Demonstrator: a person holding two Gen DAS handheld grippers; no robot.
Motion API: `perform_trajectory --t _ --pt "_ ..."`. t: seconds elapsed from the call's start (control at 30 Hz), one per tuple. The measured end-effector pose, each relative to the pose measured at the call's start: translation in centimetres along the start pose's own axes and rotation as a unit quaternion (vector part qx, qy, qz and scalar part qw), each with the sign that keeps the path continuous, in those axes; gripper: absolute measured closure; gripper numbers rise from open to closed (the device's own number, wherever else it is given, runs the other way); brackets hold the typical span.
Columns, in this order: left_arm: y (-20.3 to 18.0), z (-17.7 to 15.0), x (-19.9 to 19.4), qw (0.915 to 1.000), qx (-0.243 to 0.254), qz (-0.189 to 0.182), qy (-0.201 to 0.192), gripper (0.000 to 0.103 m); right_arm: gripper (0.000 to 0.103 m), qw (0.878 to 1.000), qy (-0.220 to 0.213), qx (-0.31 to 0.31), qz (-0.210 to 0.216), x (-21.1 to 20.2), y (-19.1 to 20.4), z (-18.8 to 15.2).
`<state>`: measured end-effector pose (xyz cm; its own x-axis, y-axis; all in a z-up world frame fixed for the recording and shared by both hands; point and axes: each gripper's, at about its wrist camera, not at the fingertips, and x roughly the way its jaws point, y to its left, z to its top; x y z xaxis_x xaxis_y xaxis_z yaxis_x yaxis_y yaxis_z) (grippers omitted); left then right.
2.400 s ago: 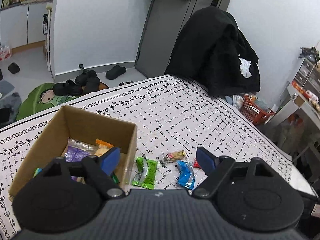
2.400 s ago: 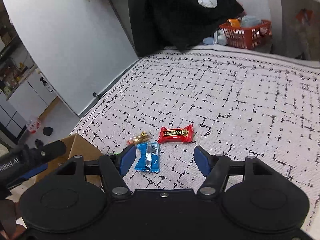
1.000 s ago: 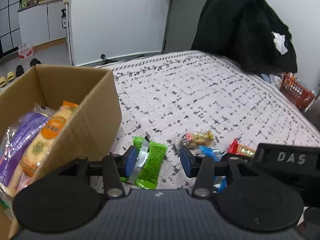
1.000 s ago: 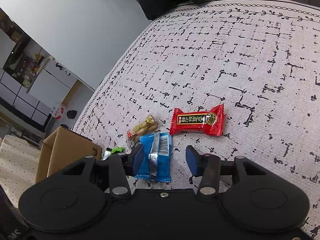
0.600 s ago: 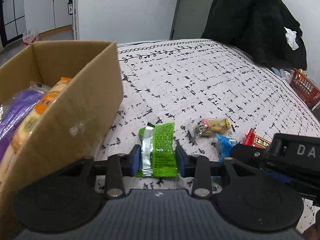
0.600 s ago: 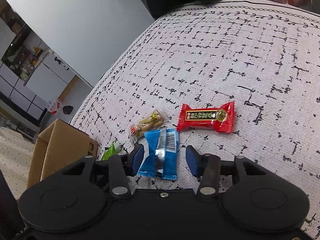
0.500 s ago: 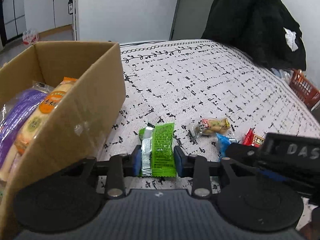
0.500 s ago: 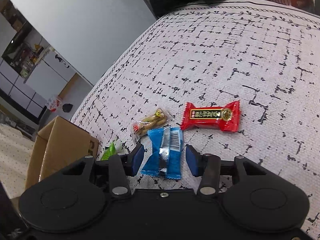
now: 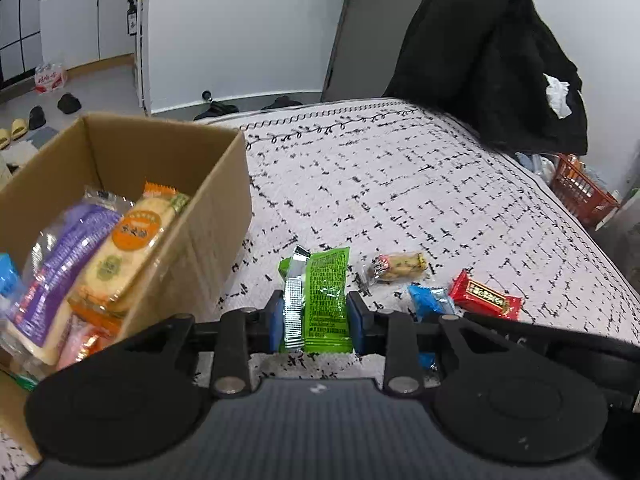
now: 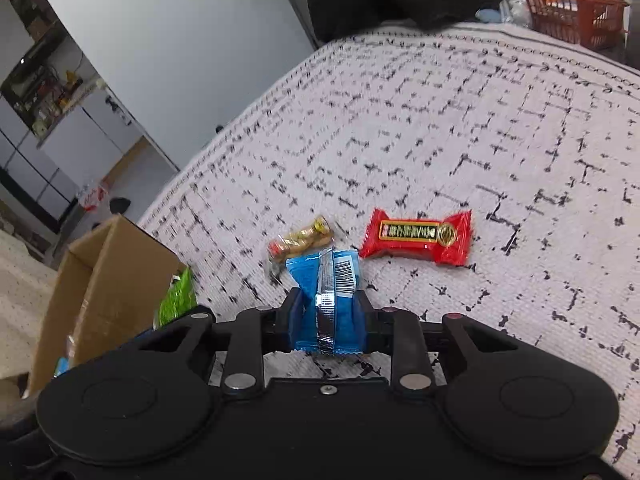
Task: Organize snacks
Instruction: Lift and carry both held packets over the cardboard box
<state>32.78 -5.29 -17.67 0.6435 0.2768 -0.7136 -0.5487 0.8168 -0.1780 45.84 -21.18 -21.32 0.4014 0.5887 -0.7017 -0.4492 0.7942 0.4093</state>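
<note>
My left gripper [image 9: 316,320] is shut on a green snack packet [image 9: 326,292], just right of the open cardboard box [image 9: 216,184] that holds several wrapped snacks. The jaws of my right gripper [image 10: 327,320] are closing, and their pads press on a blue snack packet [image 10: 332,280]. Beyond it on the patterned cloth lie a red packet [image 10: 416,236] and a small clear-wrapped snack [image 10: 302,238]. The left wrist view shows the same red packet [image 9: 484,295], clear-wrapped snack [image 9: 398,266] and blue packet [image 9: 428,300] to the right. The right wrist view has the box [image 10: 116,264] and green packet [image 10: 176,298] at left.
The table wears a white cloth with black marks [image 9: 400,184]. A black coat [image 9: 492,60] hangs over a chair at the far edge. A red basket [image 9: 580,192] stands on the floor to the right. Shoes lie on the floor beyond the box.
Both grippers came down around their packets and closed, the left on the green one, the right on the blue one. Both packets now sit slightly raised off the cloth.
</note>
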Motion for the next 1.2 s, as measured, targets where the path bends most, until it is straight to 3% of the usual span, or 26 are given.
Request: perform_trajectory --t 0.67,1.2 --pt "1.5 4.0 -7.8 0.9985 0.025 -0.029 -0.038 0.071 0.077 0.996 -0.081 -0.033 0.022 -5.9 4.9 1.9" --pt "7.1 7.2 -10.2 0.9979 0.0 -0.007 -0.064 0.071 0.077 0.992 -0.102 -0.055 0.058 -4.9 11.4 2.1"
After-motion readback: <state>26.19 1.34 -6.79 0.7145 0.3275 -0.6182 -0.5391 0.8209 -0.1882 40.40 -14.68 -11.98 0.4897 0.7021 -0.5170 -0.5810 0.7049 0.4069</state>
